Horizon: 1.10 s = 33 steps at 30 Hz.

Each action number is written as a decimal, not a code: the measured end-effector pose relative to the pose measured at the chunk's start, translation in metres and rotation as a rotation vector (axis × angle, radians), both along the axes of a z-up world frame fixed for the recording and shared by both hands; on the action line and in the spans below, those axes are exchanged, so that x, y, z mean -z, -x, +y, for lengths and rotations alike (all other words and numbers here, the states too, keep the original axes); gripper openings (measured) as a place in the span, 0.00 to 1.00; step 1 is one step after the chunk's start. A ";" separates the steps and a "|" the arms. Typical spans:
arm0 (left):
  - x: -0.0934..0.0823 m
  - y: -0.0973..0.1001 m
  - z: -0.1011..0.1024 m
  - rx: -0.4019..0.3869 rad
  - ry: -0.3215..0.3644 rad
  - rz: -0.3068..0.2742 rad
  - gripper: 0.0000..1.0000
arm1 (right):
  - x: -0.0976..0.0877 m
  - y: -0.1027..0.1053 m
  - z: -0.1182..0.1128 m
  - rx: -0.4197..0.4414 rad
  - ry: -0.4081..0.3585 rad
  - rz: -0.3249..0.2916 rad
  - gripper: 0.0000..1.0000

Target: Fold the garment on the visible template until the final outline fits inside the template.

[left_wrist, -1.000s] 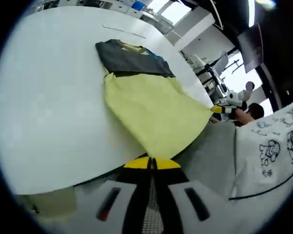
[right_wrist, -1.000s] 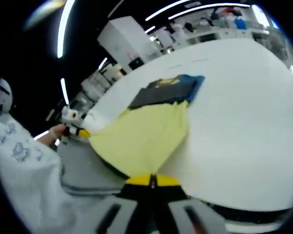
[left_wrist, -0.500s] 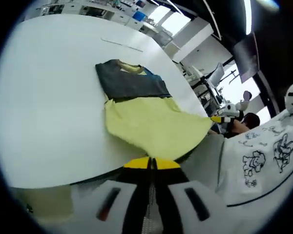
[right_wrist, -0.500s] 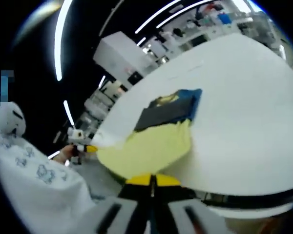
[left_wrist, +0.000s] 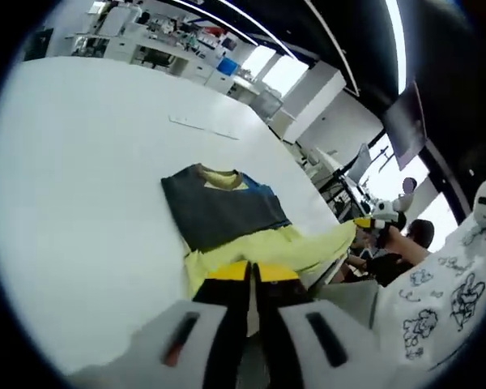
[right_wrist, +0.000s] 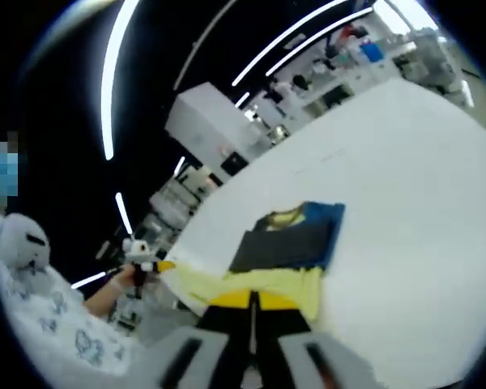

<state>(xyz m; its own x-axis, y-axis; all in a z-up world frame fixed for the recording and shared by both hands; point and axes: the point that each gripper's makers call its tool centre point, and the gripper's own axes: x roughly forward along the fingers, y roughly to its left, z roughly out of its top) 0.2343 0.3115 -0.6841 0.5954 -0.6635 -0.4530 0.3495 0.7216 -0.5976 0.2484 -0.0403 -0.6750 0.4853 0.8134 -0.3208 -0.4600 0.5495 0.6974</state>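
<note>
The garment lies on the white table (left_wrist: pixel 81 162): a dark grey upper part (left_wrist: pixel 219 215) with a yellow collar and a blue patch, and a yellow lower part (left_wrist: pixel 296 247). My left gripper (left_wrist: pixel 251 271) is shut on one corner of the yellow hem. Further right, my right gripper (left_wrist: pixel 361 223) holds the other corner, and the hem hangs stretched between them above the table edge. In the right gripper view the garment (right_wrist: pixel 290 241) lies ahead. There my right gripper (right_wrist: pixel 252 298) pinches the yellow cloth (right_wrist: pixel 267 279), and the left gripper (right_wrist: pixel 164 265) is off to the left in a hand.
A thin pale strip (left_wrist: pixel 202 126) lies on the table beyond the garment. A sleeve with cartoon prints (left_wrist: pixel 437 300) is at the right. Benches, shelves and monitors stand past the table's far edge (right_wrist: pixel 251 121). Wide bare tabletop lies on both sides of the garment.
Both grippers have risen with the yellow hem and come in toward the table. The yellow part, earlier spread out flat toward the table edge, is now bunched up short near the dark part.
</note>
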 end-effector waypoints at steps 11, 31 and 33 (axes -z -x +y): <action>-0.011 -0.087 0.014 -0.101 0.012 -0.115 0.00 | -0.016 -0.096 0.016 0.057 -0.015 -0.073 0.00; 0.022 -0.183 0.017 -0.255 0.106 -0.078 0.00 | 0.041 -0.213 0.009 0.205 -0.012 0.008 0.00; 0.030 -0.191 0.018 -0.271 0.104 -0.068 0.00 | 0.049 -0.217 0.010 0.212 -0.010 0.023 0.00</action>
<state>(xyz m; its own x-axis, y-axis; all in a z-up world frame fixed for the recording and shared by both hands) 0.4251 0.3298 -0.7143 0.7837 -0.5169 -0.3444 0.1940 0.7304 -0.6549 0.4654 -0.0306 -0.7240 0.6387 0.6970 -0.3261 -0.3188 0.6254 0.7122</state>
